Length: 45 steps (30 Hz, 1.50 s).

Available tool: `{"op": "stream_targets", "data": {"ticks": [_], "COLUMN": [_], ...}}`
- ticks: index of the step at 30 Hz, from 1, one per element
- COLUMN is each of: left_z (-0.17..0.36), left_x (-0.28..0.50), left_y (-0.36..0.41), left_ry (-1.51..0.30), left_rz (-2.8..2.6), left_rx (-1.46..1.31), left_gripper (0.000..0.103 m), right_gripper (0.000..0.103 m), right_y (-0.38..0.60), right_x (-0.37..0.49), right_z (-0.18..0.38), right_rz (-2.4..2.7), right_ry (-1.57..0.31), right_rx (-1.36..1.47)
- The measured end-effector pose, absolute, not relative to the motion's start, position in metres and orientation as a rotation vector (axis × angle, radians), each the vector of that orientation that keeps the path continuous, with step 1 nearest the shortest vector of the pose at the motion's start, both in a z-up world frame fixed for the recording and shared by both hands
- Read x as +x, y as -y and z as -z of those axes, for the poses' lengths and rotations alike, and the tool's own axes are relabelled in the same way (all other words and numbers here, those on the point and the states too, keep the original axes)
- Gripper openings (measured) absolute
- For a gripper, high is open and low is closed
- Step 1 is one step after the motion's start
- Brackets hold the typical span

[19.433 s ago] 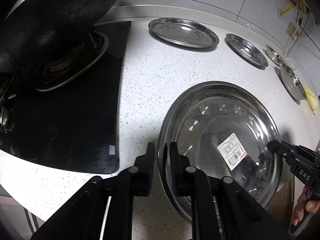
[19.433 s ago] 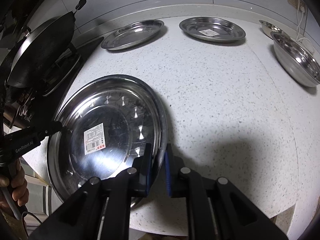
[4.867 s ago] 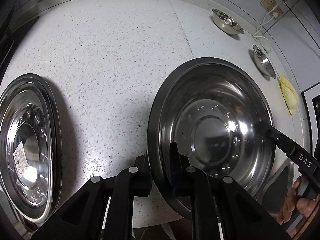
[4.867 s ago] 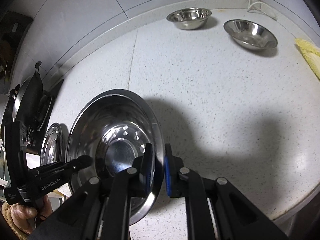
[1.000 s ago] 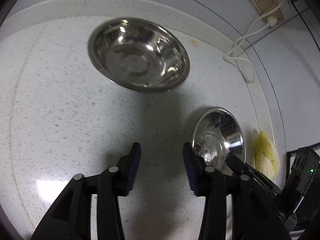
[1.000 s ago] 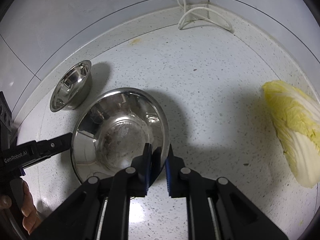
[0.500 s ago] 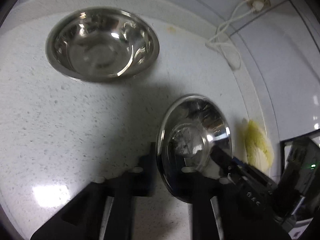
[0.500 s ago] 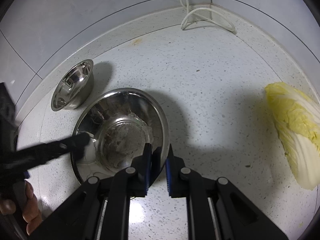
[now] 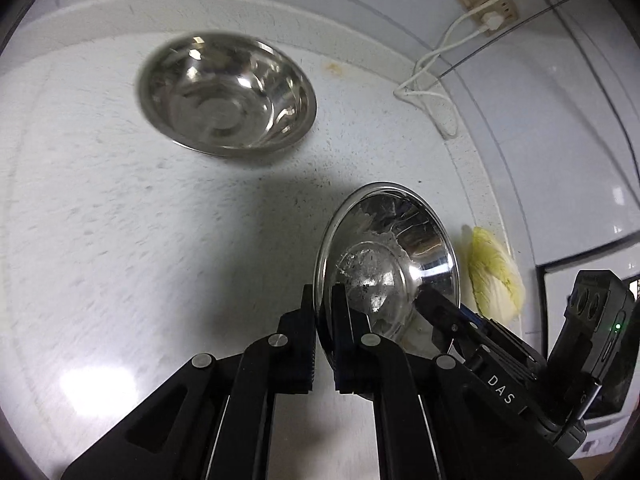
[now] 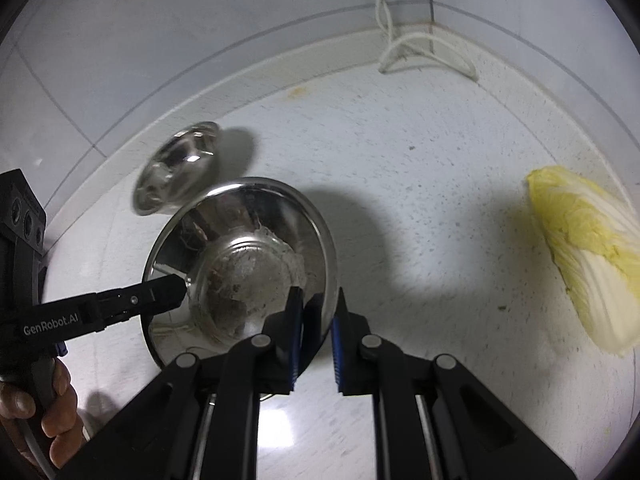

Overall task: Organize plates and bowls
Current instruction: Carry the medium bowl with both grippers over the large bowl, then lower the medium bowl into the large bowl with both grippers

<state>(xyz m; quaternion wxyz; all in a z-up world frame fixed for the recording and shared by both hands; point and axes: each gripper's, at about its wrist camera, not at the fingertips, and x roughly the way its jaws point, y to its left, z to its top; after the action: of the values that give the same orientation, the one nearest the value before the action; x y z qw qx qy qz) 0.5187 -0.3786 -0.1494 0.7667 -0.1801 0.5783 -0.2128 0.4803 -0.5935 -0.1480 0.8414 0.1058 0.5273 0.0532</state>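
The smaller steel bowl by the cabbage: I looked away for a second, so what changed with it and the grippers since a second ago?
The left gripper, open beside the smaller bowl a second ago, has closed on its left rim, opposite the right gripper. The bowl now looks lifted. The right gripper kept its grip on the rim. The other bowl and the cabbage stayed on the counter.

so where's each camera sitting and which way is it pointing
Left wrist: on the left gripper, looking down its fingers at the counter; the right gripper crosses the lower right.
Right wrist: on the right gripper, looking down likewise; the left gripper and a hand show lower left.
Shared: the held bowl, the empty bowl, the cabbage.
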Motion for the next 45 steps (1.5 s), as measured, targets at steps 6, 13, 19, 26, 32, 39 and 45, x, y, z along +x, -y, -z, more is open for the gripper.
{"op": "stream_targets", "data": {"ticks": [6,13,19,26,32,39,45], "left_z": [0.094,0.059,0.079,0.124,0.148,0.156,0.158], "left_x": [0.469,0.395,0.335,0.302,0.294,0.300,0.302], "left_y": [0.328,0.258,0.201,0.176,0.179,0.182,0.183], "left_ry": [-1.196,-1.128,-1.156,-1.243,-1.291,-1.299,-1.302], "left_rz": [0.430,0.434,0.376,0.320,0.307,0.293,0.282], "left_rx": [-0.418,-0.460,-0.432,-0.347,-0.319,-0.300,-0.287], "left_gripper": [0.004,0.004,0.005,0.007,0.009,0.010,0.010], "right_gripper": [0.012,0.012,0.012,0.012,0.012,0.013,0.013], "right_y": [0.552,0.491,0.426,0.385,0.380,0.379,0.378], "right_x": [0.435,0.363,0.320,0.297,0.290,0.294,0.296], "right_z": [0.095,0.051,0.065,0.113,0.137,0.146,0.148], "right_rz": [-0.176,-0.274,-0.339,-0.343,-0.326,-0.314,-0.323], "right_ry": [-1.044,-0.983,-1.041,-1.177,-1.234,-1.249,-1.255], "right_rx": [0.200,0.129,0.042,0.012,-0.006,-0.007,-0.013]}}
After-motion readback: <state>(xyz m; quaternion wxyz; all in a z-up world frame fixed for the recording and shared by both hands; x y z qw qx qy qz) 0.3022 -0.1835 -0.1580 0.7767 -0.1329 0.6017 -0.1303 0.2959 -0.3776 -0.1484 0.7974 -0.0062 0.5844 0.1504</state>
